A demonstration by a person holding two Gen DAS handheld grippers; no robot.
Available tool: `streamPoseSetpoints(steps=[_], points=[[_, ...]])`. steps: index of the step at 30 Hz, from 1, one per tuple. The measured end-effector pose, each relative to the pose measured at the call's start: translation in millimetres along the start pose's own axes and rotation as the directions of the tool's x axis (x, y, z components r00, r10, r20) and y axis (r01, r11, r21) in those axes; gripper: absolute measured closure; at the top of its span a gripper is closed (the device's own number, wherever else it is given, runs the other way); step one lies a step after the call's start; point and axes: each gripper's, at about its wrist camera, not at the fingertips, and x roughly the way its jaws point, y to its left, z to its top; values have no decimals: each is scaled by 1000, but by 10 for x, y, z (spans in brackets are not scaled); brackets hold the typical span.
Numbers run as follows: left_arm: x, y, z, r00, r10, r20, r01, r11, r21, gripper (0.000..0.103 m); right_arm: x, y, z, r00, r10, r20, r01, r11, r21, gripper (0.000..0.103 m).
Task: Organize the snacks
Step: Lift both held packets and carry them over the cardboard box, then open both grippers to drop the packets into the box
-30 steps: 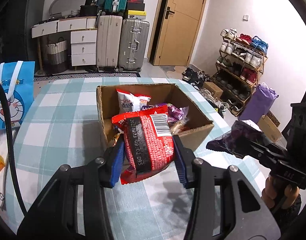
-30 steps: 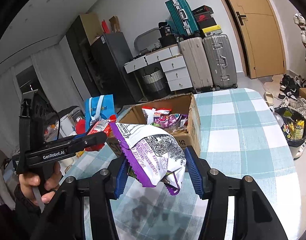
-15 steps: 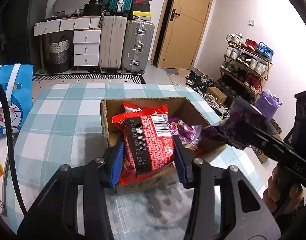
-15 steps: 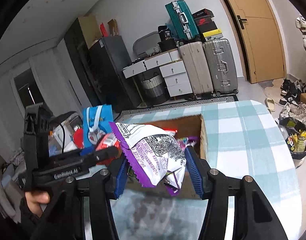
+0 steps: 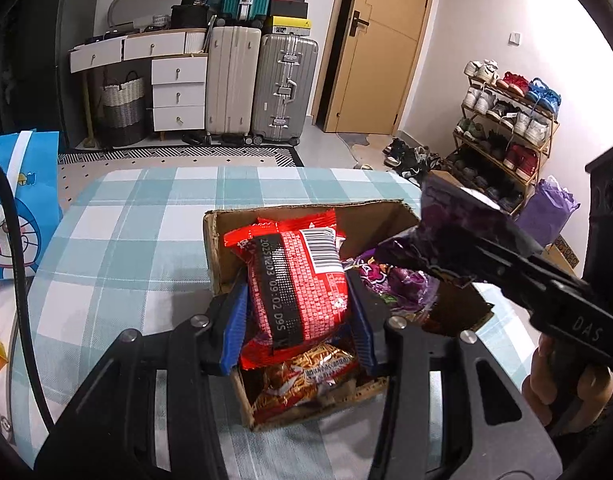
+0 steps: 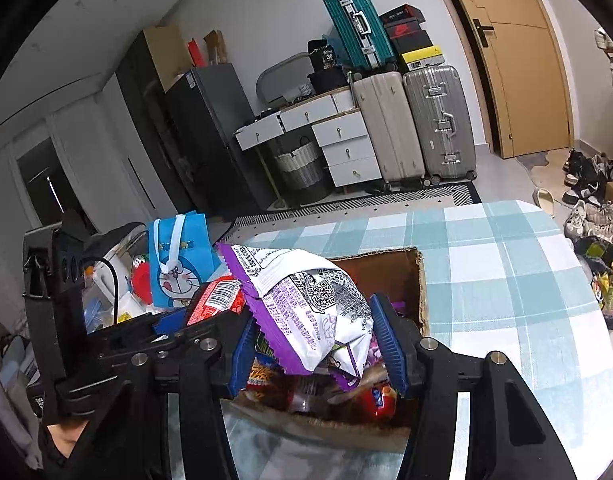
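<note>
Left gripper [image 5: 296, 300] clamped on red snack packet [image 5: 296, 280] stamped "09:02 D9S", over open cardboard box [image 5: 214, 248]. Right gripper [image 6: 312, 338], marked "DAS", clamped on purple-and-white packet [image 6: 306, 304] bearing QR code, above same box on checked tablecloth [image 6: 506, 280].

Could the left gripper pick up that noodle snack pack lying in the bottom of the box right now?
Probably not yet. The left gripper is already shut on the red packet, which hangs right over the noodle snack pack in the cardboard box. It would have to let go first.

Red pkt [image 5: 296, 280], purple pkt [image 6: 306, 304] over box [image 5: 214, 248]
</note>
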Motion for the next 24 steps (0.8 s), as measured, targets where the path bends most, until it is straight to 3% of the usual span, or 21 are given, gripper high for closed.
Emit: streamPoseSetpoints(steps=[16,24], points=[[425,-10,-91,999,24,-39,-22,999,47,61,534,-144,-4,995,-62,-73,57,996,-68,49],[494,-46,-92,999,15,-47,-12,998,68,61,665,-188,13,990,-129,-64,121,986,-118,49]])
